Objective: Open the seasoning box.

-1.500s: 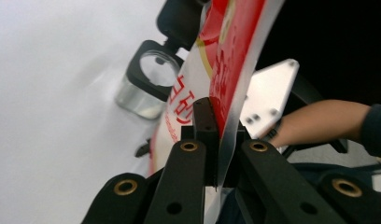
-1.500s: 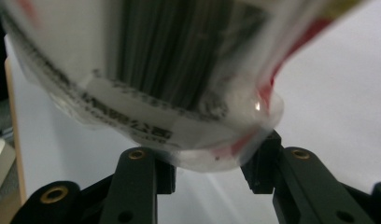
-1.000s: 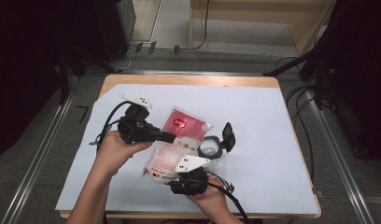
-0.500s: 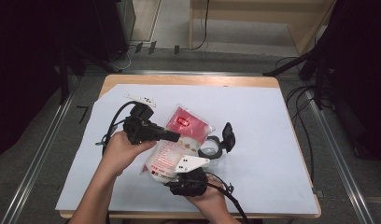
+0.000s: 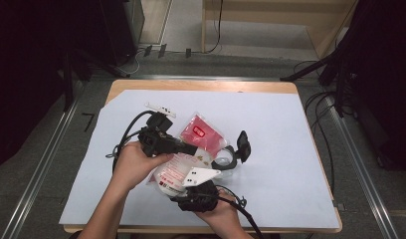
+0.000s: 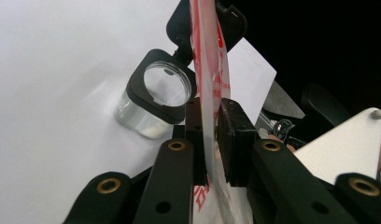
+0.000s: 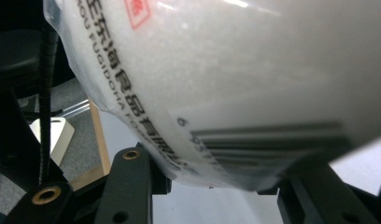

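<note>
While both grippers hold the plastic bag (image 5: 178, 167) of white granules at the centre of the high view, it sags: soft, shifting, slippery film, best taken by its flat top edge. Left gripper (image 6: 208, 135) jaws pinch that film; right gripper (image 7: 216, 184) jaws clamp the full bottom. Glass jar (image 6: 153, 100) sits open just beside, on the white-covered counter (image 5: 290, 149); dark room around.

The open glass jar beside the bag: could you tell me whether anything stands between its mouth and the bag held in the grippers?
Nothing visible does. The left gripper pinches the bag at its upper edge, the right gripper holds its bottom. The jar stands open right beside the bag, its flip lid swung back.
</note>
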The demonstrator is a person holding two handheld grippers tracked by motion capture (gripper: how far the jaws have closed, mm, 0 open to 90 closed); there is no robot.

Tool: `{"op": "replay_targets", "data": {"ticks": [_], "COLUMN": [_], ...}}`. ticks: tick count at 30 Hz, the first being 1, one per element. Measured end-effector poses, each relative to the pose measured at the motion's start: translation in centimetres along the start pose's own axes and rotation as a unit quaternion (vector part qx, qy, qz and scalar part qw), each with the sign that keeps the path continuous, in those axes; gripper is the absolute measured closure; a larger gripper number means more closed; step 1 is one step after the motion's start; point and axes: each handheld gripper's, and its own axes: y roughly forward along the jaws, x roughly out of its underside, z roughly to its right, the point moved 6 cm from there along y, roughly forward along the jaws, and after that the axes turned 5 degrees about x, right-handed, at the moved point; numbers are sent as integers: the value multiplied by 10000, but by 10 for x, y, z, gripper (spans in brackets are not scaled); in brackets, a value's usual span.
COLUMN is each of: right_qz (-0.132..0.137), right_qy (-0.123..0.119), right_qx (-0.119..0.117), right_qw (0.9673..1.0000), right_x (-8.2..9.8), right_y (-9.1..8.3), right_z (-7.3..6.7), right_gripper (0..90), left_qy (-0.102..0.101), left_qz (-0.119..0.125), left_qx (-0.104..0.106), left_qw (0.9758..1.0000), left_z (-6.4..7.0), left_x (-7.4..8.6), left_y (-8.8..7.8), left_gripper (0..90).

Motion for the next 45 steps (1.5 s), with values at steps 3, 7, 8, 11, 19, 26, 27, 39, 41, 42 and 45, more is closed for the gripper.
{"op": "replay_targets", "data": {"ticks": [3,7,8,11,19,26,27,39,41,42,45], "right_qz": [-10,-16,-16,-29,-27,-70,-83,-112,-141,-179,-193], "right_qy": [8,37,37,52,84,43,45,71,73,102,119], "right_qx": [-54,-103,-103,-123,-194,-214,-220,-284,-289,-291,-300], "right_qw": [10000,9999,9999,9999,9998,9997,9997,9995,9995,9994,9993], "right_x": [-1,-2,-2,-2,-5,-6,-6,-7,-6,-6,-6], "right_y": [0,0,0,0,1,1,1,1,1,1,2], "right_z": [-2,-5,-5,-5,-8,-12,-12,-14,-13,-13,-14], "right_gripper": [595,598,598,603,606,613,614,623,623,623,622], "left_qy": [5,-185,-185,-285,-352,-378,-378,-579,-623,-708,-713], "left_qz": [-17,-86,-86,-74,-76,-184,-202,-206,-192,-199,-237], "left_qx": [8,112,112,96,89,101,98,140,157,186,178], "left_qw": [10000,9997,9997,9995,9993,9991,9990,9980,9977,9971,9970], "left_z": [0,0,0,-2,-4,-5,-7,-11,-12,-13,-13], "left_x": [0,1,1,1,1,2,2,2,2,3,3], "left_y": [3,9,9,10,11,15,16,19,20,21,21], "left_gripper": [850,851,850,849,837,833,832,822,822,819,817]}}
